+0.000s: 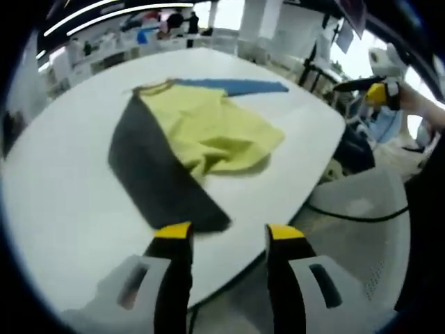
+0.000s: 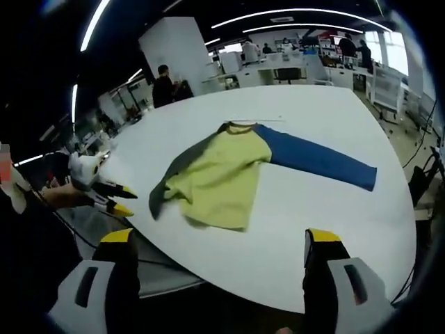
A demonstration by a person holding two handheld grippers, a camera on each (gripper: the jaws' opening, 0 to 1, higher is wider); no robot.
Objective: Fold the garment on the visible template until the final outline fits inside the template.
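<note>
Garment (image 2: 222,177) is lying mid-table on the white table (image 2: 334,229), partly folded: yellow body is bunching up with wrinkles, dark grey sleeve (image 1: 163,177) is lying flat along one side and running toward the table edge, blue sleeve (image 2: 320,161) is sticking straight out the other side, unfolded. Collar is pointing away from both cameras. I'm not making out any template outline on the tabletop in either view, so I can't tell whether the garment is sitting inside it. Judging progress as early: at best one side fold is started, the blue sleeve and the body are waiting to be folded and squared up, the final outline is nowhere near compact. Left gripper (image 1: 228,235) is hovering off the near table edge just short of the grey sleeve end, jaws spread, holding nothing. Right gripper (image 2: 219,240) is hanging back from the table edge, jaws spread wide, also empty; it's also appearing in the left gripper view at the far right. Surface is looking plain, smooth, white, nothing else on it. Room is reading as an open office or lab: ceiling strip lights, desks and equipment, a few people standing in the background, a pale chair beside the table.
</note>
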